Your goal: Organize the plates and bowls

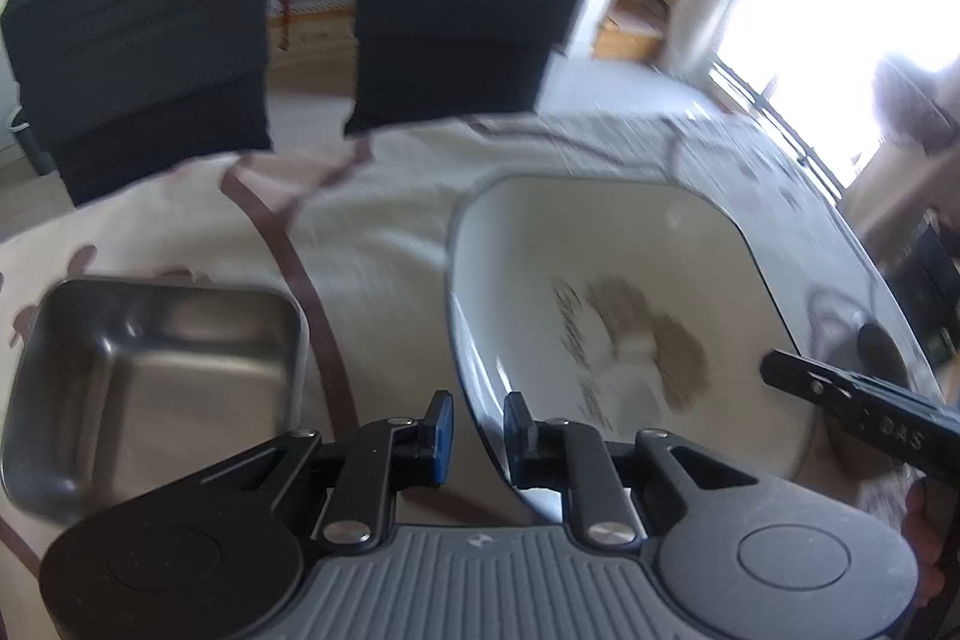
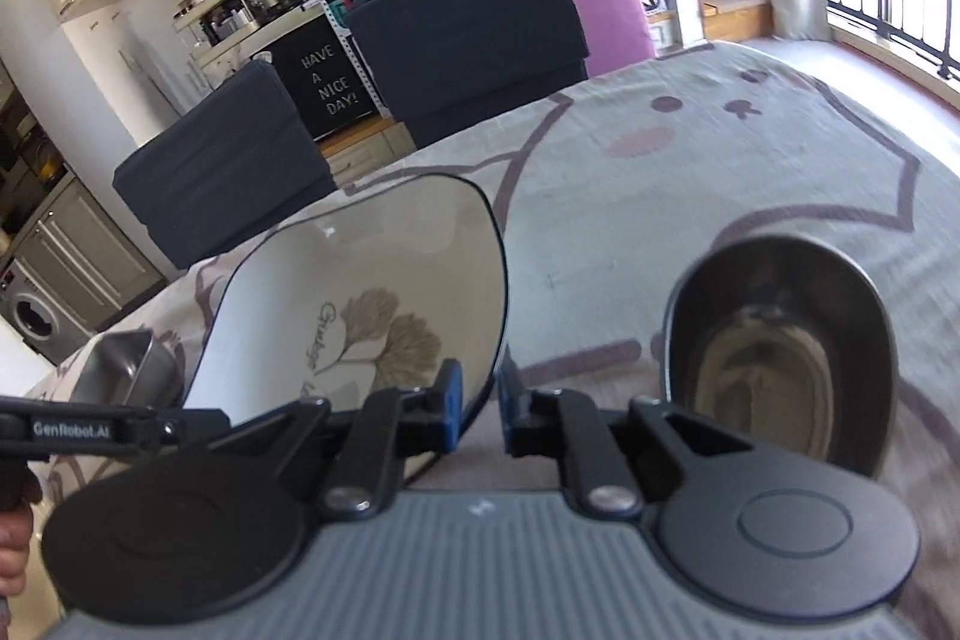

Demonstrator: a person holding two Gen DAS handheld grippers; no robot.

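Left gripper [image 1: 478, 421]: blue pads narrow, set either side of the plate [image 1: 606, 292] rim at its near-left edge. The rim runs through the gap; whether the pads actually pinch it cannot be told, that view is blurred.

Right gripper [image 2: 480, 403]: pads likewise narrow, straddling the plate's [image 2: 360, 304] near-right rim. Left pad [image 2: 451, 400] lies over the rim from the inside, right pad outside it. Contact looks close, but a firm grasp cannot be confirmed.

Plate: white, squarish with rounded corners, thin dark edge line, brown leaf print and script in the middle. It sits between the two grippers, one on each side. Its far edge looks tilted up in the right wrist view.

Left of the plate, apart from it: tray [image 1: 150, 376], square, steel, on the cloth [image 1: 372, 232]. It shows small at the far left in the right wrist view [image 2: 129, 370].

Right of the plate, apart from it: bowl [image 2: 780, 358], round, steel, dark reflective inside, standing on the cloth [image 2: 720, 160].

Cloth pale, with a brown-outlined cartoon face, pink cheek, dark dots.

Beyond the table: two dark chairs [image 1: 468, 22], kitchen shelving behind, bright window at right
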